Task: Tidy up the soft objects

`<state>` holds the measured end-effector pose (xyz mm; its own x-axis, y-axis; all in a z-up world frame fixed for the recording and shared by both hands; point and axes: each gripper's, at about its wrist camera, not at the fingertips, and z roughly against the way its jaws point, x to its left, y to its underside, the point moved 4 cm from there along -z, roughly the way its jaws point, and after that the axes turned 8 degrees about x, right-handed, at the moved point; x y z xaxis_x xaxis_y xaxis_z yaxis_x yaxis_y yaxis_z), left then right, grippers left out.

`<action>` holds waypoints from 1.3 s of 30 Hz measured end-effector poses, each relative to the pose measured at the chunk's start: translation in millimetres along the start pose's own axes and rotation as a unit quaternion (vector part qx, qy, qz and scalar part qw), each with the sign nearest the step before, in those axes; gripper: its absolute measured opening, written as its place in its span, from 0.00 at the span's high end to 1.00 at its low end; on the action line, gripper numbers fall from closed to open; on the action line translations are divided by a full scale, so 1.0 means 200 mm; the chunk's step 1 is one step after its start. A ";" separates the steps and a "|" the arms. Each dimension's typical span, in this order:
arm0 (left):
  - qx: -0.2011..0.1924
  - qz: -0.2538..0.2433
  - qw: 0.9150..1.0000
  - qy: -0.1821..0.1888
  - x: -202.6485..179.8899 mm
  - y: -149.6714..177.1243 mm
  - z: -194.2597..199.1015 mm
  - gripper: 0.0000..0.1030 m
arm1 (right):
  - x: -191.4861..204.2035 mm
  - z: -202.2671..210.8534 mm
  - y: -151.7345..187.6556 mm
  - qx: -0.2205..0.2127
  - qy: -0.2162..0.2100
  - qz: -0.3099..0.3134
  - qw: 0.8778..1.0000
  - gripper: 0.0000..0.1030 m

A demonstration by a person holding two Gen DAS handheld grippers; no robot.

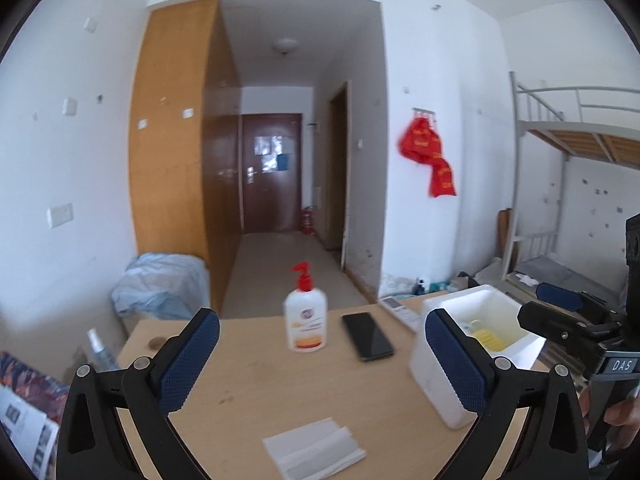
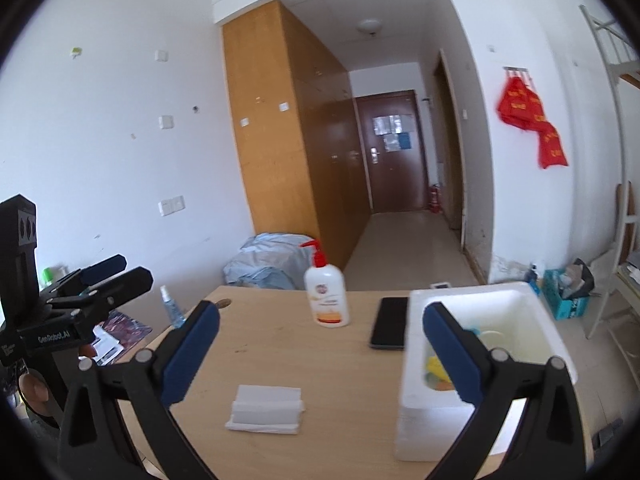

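- Left gripper: fingers spread wide, nothing between them.
- Right gripper: fingers released, empty.
- Folded white cloth: on table, low between right fingers.
- White foam box: behind right finger, yellow items inside.

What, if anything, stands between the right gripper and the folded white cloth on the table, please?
Nothing visible does. The folded white cloth lies alone on bare table just ahead of the open right gripper; the pump bottle, phone and foam box sit beyond or beside it.

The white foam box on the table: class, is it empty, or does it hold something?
Not empty. The white foam box has no lid, and yellow and pale items lie at its bottom; what they are cannot be told.
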<state>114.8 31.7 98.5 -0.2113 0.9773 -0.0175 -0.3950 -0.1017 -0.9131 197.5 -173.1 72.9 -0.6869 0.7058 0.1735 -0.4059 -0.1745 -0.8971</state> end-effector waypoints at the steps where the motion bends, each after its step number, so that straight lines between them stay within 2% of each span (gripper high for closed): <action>1: -0.001 0.007 1.000 -0.005 0.04 0.01 0.01 0.00 | 0.03 -0.02 0.00 0.002 -0.004 0.005 1.000 0.00; 6: 0.008 0.030 0.999 -0.030 0.19 0.06 0.04 0.00 | 0.14 -0.08 0.01 0.011 -0.026 0.020 0.999 0.00; 13: 0.031 0.049 0.997 -0.044 0.30 0.15 0.01 0.00 | 0.26 -0.20 0.07 0.043 -0.044 0.038 0.997 0.00; 19: 0.054 0.064 0.995 -0.047 0.40 0.29 -0.07 0.00 | 0.36 -0.32 0.18 0.077 -0.059 0.067 0.993 0.00; 30: 0.078 0.052 0.994 -0.051 0.46 0.53 -0.24 0.00 | 0.41 -0.56 0.44 0.159 -0.070 0.092 0.980 0.00; 39: 0.130 0.059 0.989 -0.035 0.52 0.67 -0.48 0.00 | 0.42 -0.77 0.61 0.232 -0.078 0.108 0.964 0.00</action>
<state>125.5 138.3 -65.3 -0.3271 0.9415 -0.0816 -0.5790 -0.2679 -0.7701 182.9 -30.5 -84.6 -0.8532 0.5130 0.0942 -0.4440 -0.6198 -0.6470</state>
